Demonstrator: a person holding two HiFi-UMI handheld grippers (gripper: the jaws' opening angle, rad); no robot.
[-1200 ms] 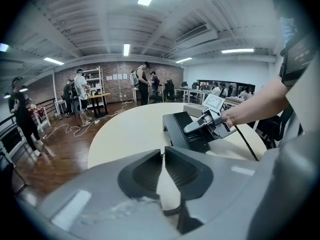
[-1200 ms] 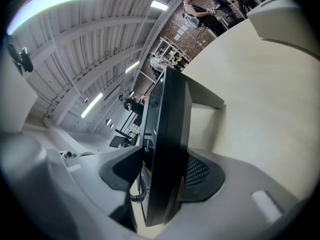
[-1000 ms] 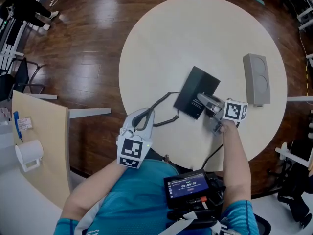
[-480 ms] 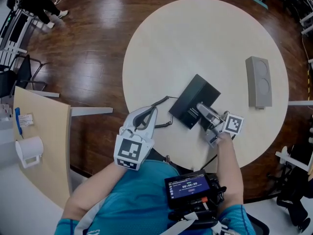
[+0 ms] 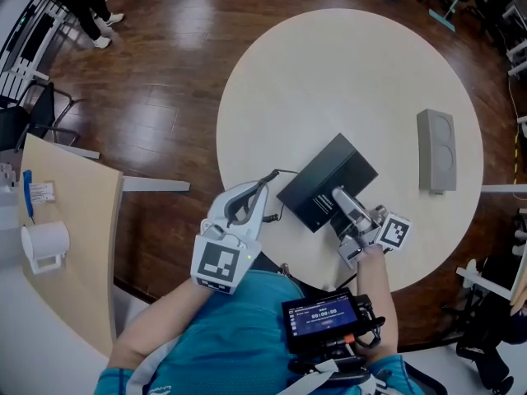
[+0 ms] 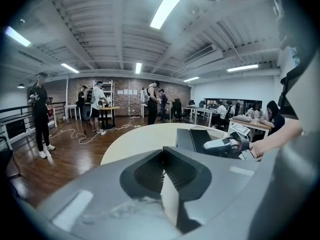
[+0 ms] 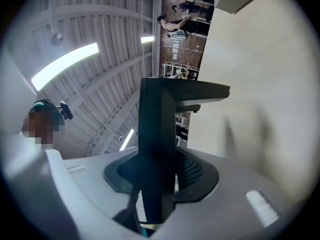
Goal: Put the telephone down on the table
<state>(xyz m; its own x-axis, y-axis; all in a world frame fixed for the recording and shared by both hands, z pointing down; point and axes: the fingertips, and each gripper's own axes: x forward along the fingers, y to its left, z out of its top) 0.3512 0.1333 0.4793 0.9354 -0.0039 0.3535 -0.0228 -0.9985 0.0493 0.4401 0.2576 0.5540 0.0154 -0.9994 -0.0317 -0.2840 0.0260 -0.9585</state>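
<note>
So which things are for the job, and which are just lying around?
For the job:
black telephone
its cord
round table
right gripper: its jaws have just been closing on the telephone

Just lying about:
grey speaker-like box
white roll

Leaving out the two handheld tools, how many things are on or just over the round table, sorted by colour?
Black: 1, the telephone
Grey: 1, the flat box
Total: 2
</note>
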